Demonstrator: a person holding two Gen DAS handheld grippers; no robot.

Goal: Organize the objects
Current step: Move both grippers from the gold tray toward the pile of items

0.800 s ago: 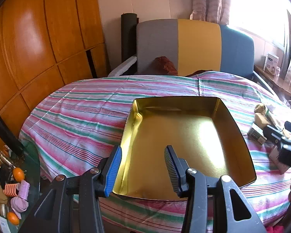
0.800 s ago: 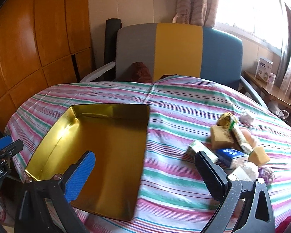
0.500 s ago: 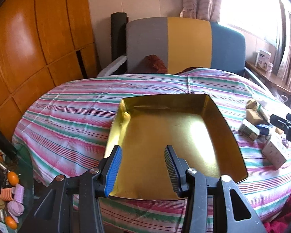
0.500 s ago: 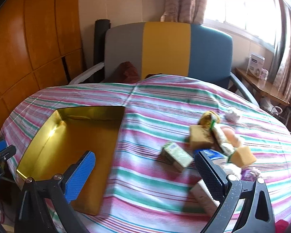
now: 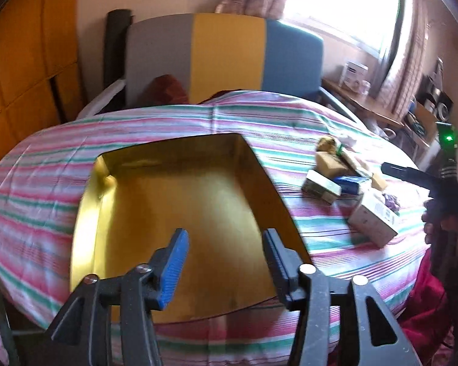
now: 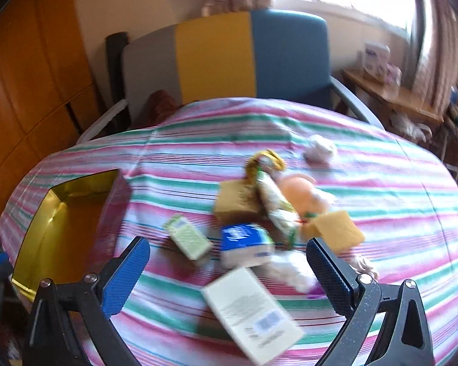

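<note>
An empty gold tin tray [image 5: 113, 164] lies on the striped tablecloth; it shows at the left of the right wrist view [image 6: 61, 195]. My left gripper [image 5: 226, 259] is open and empty above the tray's near edge. My right gripper [image 6: 229, 271] is wide open and empty above a pile of objects: a white box [image 6: 250, 308], a blue-and-white packet [image 6: 244, 244], a green-white carton [image 6: 187, 239], brown sponge [image 6: 235, 202], yellow sponge [image 6: 339, 228], an orange ball [image 6: 296, 192]. The pile also shows in the left wrist view, with the white box [image 5: 372, 216] nearest.
A round table with striped cloth [image 6: 381, 183] fills both views. A grey, yellow and blue chair [image 6: 229, 55] stands behind it. Wooden panels [image 5: 21, 45] lie left, a side shelf [image 6: 397, 97] right. A crumpled white wad [image 6: 319, 149] lies beyond the pile.
Both grippers have swung to the right. The pile now sits between the right gripper's fingers, and the tray has slid to the left of its view. Both stay open.
</note>
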